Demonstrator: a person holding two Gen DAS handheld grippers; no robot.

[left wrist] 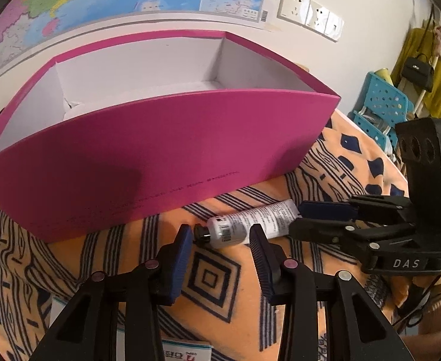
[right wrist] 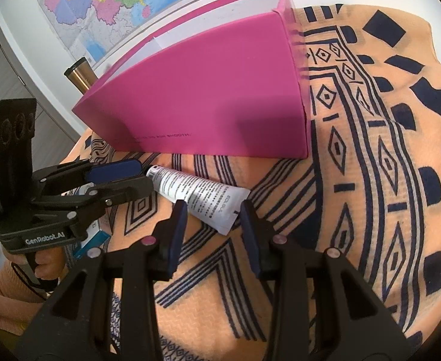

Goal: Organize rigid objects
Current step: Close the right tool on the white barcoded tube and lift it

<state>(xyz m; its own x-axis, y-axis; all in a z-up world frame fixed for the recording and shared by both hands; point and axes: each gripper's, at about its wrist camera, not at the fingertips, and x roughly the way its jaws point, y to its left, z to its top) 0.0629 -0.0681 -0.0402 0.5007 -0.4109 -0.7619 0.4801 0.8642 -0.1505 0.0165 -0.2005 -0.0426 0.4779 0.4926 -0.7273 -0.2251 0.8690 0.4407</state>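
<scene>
Tube [left wrist: 252, 222] lies on cloth [left wrist: 214, 276] before box [left wrist: 160, 156], long axis running between the two grippers: left gripper [left wrist: 222, 234] straddles cap end, right gripper [right wrist: 212, 210] the crimped end, both slightly parted, gripping nothing, equally near.

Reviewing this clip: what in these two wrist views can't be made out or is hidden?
- Pink box floor: left wrist view, mostly hidden by its near wall; the right wrist view shows no floor.
- Small carton: cut by the bottom edge and the left gripper; print unreadable.
- White tube: cap hidden behind the left gripper in the right wrist view; label too small to read.
- Metal tumbler: mostly behind the box.
</scene>
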